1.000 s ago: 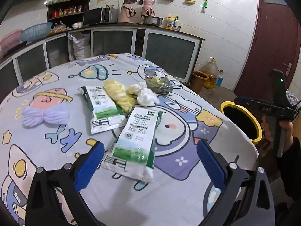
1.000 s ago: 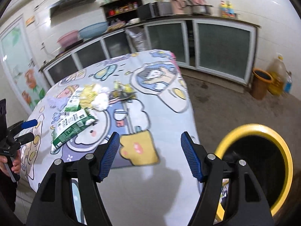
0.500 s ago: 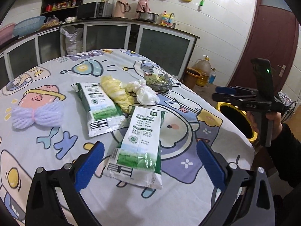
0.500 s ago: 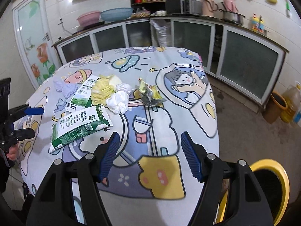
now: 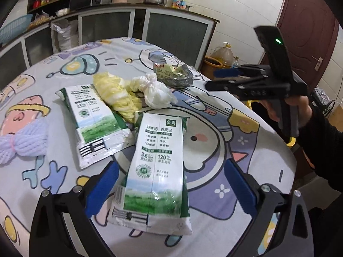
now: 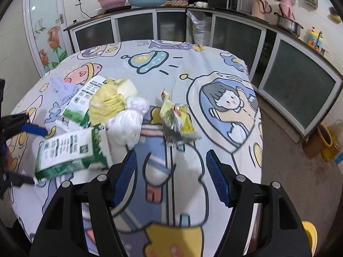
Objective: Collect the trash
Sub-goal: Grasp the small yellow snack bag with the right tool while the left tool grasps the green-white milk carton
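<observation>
Between the left gripper's (image 5: 171, 189) wide-spread, empty fingers (image 5: 103, 189) lies the nearer milk pouch (image 5: 158, 171).

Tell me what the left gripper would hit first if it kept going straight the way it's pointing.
Most likely the nearer green-and-white milk pouch. It lies on the tablecloth between the open fingers of the left gripper, nothing in between. Depth is hard to judge in the fisheye view, so this is a best guess.
</observation>
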`<state>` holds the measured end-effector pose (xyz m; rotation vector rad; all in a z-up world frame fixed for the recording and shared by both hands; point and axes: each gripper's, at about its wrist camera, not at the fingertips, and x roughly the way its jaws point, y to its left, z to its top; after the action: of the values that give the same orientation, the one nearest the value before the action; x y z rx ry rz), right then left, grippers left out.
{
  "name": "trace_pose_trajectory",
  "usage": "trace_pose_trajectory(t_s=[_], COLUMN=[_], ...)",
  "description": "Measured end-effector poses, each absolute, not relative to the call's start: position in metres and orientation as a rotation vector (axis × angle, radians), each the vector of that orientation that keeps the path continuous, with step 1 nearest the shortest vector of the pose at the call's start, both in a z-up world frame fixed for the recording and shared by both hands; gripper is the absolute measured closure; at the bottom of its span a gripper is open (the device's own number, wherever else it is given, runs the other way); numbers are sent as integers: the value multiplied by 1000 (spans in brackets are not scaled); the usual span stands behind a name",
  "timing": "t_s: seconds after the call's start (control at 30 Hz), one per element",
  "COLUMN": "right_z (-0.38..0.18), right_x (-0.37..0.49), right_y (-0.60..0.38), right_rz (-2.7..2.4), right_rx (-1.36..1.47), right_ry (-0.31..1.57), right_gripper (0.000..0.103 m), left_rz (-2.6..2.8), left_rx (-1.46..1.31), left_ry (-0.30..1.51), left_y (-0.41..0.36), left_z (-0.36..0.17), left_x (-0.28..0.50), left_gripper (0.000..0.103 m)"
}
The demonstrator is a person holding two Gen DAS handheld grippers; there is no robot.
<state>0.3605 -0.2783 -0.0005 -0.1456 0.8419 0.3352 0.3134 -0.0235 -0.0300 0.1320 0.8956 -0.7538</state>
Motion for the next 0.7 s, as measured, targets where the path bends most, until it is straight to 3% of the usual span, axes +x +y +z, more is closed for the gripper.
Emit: trace_pose_trajectory(t_s=[0.57, 0.6, 0.63, 0.67, 0.7], right_z=[-29, -32, -35, -38, -40], right_x=[417, 419, 421, 424, 425], right_y=[-258, -256, -255, -254, -254], right_rz=[335, 338, 330, 314, 310], right_rx=[-215, -218, -223, -232, -232], right_ry=[899, 911, 920, 930, 936], right_gripper=[42, 48, 60, 66, 70], left_rz=[-698, -693, -677, -674, -675], left_rx=[114, 117, 132, 144, 141], left_ry=[1032, 1032, 1027, 1031, 1037], left_y=[-36, -37, -40, -42, -43], left_z=[-60, -60, -60, -61, -61], left_x=[356, 356, 357, 357, 358], left_gripper=[8, 15, 40, 50, 49])
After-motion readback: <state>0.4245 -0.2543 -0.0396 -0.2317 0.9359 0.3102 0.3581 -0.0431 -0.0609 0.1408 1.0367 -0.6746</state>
